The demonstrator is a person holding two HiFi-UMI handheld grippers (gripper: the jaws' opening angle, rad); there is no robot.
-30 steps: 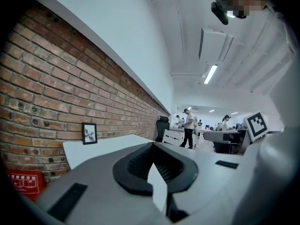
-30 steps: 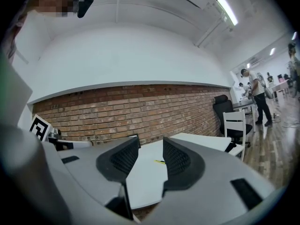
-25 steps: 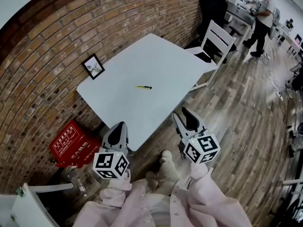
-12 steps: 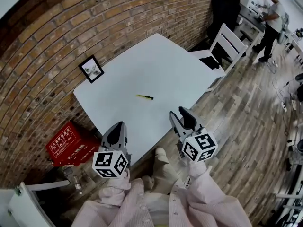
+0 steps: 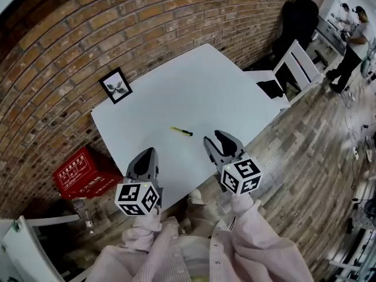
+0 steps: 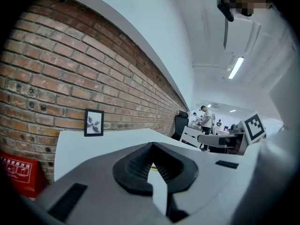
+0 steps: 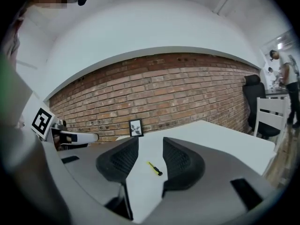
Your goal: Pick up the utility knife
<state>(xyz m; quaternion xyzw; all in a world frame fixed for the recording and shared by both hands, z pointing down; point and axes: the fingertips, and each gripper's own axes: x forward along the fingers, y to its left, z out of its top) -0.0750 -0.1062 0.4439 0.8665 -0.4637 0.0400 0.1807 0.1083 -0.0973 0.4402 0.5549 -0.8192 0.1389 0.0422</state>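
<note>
The utility knife (image 5: 181,131), yellow with a black end, lies flat near the middle of the white table (image 5: 235,93). My right gripper (image 5: 221,141) hovers over the table's near edge, a short way to the knife's near right, jaws apart and empty. In the right gripper view the knife (image 7: 154,168) shows on the tabletop through the gap of the right gripper (image 7: 151,143). My left gripper (image 5: 145,156) is at the table's near-left edge, its jaw tips together and holding nothing. In the left gripper view the left gripper (image 6: 153,144) hides all but a yellow sliver of the knife.
A small framed picture (image 5: 116,85) leans on the brick wall at the table's back-left corner. A red crate (image 5: 82,172) sits on the floor left of the table. A white chair (image 5: 294,69) stands at the far right end. A person (image 5: 354,34) stands far off right.
Both grippers have come forward toward the table; the right one has moved from beside the table's edge to over it, closer to the knife. The knife has not moved on the table.
</note>
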